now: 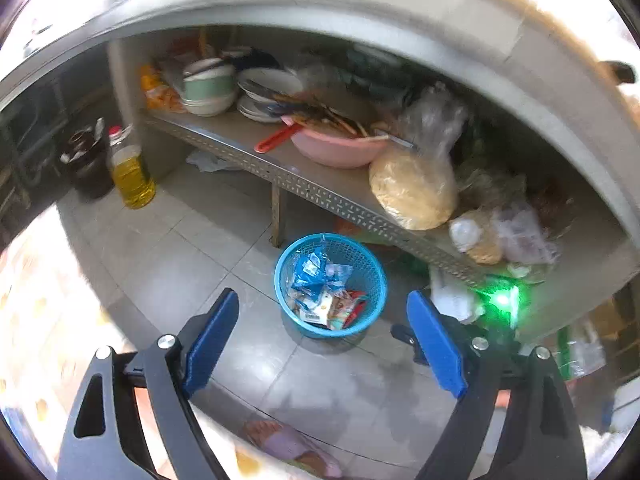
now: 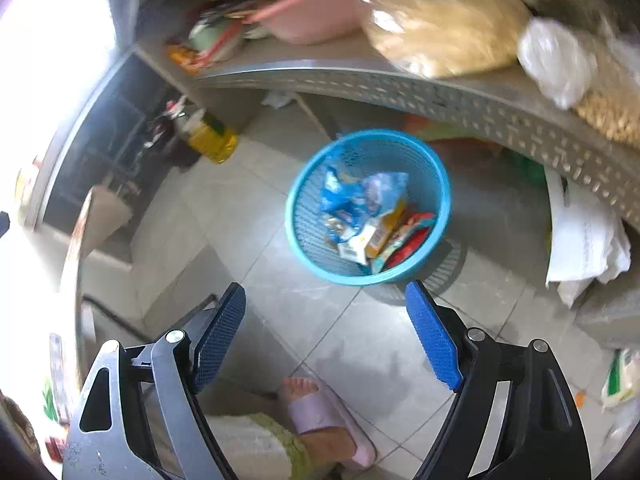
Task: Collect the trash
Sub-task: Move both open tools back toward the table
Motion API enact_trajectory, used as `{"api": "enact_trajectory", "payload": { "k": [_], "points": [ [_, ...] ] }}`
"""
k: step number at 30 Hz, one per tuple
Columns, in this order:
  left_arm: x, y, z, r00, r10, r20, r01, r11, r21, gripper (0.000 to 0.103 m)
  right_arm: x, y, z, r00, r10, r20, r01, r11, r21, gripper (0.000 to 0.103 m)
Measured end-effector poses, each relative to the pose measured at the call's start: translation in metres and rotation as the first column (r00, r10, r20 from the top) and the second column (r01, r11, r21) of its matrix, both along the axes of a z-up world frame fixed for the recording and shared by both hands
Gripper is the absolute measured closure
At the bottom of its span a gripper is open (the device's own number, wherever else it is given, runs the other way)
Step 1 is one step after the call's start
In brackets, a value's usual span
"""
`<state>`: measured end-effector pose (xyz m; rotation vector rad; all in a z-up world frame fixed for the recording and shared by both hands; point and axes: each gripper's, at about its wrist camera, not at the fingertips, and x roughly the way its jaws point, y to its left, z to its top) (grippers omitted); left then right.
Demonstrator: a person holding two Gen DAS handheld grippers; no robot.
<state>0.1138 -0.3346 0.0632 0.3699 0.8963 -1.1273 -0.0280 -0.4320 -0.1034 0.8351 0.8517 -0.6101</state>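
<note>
A blue plastic basket [image 1: 372, 280] stands on the tiled floor under a metal shelf, holding several crumpled wrappers [image 1: 320, 284], blue, white and red. My left gripper [image 1: 322, 300] hangs high above and in front of it, jaws wide apart with nothing between the blue pads [image 1: 212, 336]. In the right wrist view the same basket [image 2: 304, 224] and its wrappers [image 2: 372, 216] lie ahead and below. My right gripper [image 2: 326, 296] is open and empty too, well short of the basket's near rim.
A perforated metal shelf [image 1: 320, 192] carries a pink basin [image 1: 336, 148], stacked bowls [image 1: 208, 88] and bags of food [image 1: 412, 192]. A bottle of yellow oil [image 1: 132, 172] and a dark bin [image 1: 88, 164] stand at the left. A person's slippered foot [image 2: 324, 412] is near me. White bags [image 2: 584, 236] sit at the right.
</note>
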Motion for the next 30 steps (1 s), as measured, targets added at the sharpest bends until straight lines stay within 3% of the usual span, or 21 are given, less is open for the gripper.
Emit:
{"api": "enact_trajectory", "payload": {
  "k": [5,10,17,25,30],
  "points": [
    [-0.024,0.102,0.024,0.996,0.084,-0.012,-0.085,0.99,-0.109,0.013,0.008,0.025,0.041,0.994,0.093,0.053,-0.089,0.994,-0.065,0.024],
    [-0.042,0.193,0.025,0.974,0.225,0.003,-0.222,0.964,-0.143,0.009,0.012,0.054,0.08,0.974,0.184,0.134,-0.168,0.978,-0.126,0.02],
    [-0.077,0.304,0.016,0.894,0.438,0.091,-0.417,0.89,-0.185,0.009,0.056,0.106,0.106,0.91,0.387,0.146,-0.367,0.918,-0.151,0.02],
    [-0.108,0.375,0.014,0.812,0.556,0.178,-0.506,0.823,-0.26,0.009,0.121,0.19,0.12,0.783,0.598,0.171,-0.582,0.802,-0.137,0.02],
    [-0.125,0.399,0.001,0.761,0.603,0.24,-0.546,0.795,-0.265,0.009,0.155,0.261,0.116,0.648,0.748,0.146,-0.737,0.664,-0.127,0.02]
  ]
}}
